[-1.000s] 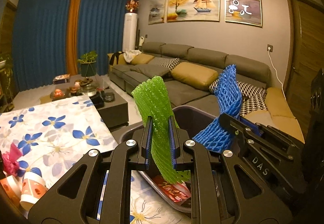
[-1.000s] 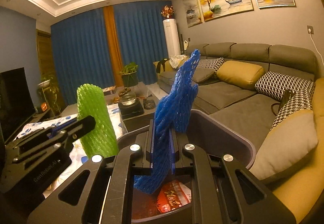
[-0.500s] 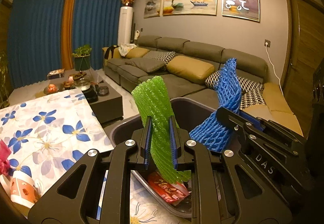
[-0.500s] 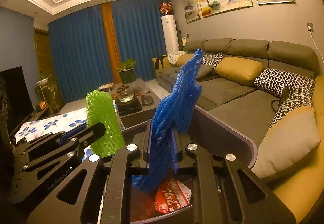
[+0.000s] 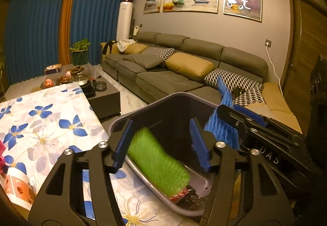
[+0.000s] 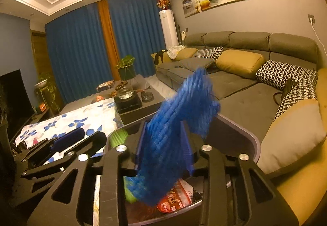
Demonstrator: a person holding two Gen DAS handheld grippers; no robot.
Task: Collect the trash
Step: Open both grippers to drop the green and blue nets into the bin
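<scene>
Left tongs [image 5: 161, 144]: jaws just swung wide; blurred green foam-mesh sleeve [image 5: 159, 162] loose between them, over the bin's near rim.
Right tongs [image 6: 164, 148]: jaws just parting, half open; blurred blue foam-mesh sleeve [image 6: 173, 134] between the pads (grip unclear).
Bin: dark grey plastic bin [image 5: 163, 103], red snack wrapper [image 6: 175, 197] inside.
Bench: floral-clothed bench [image 5: 40, 124], left of the bin.
</scene>
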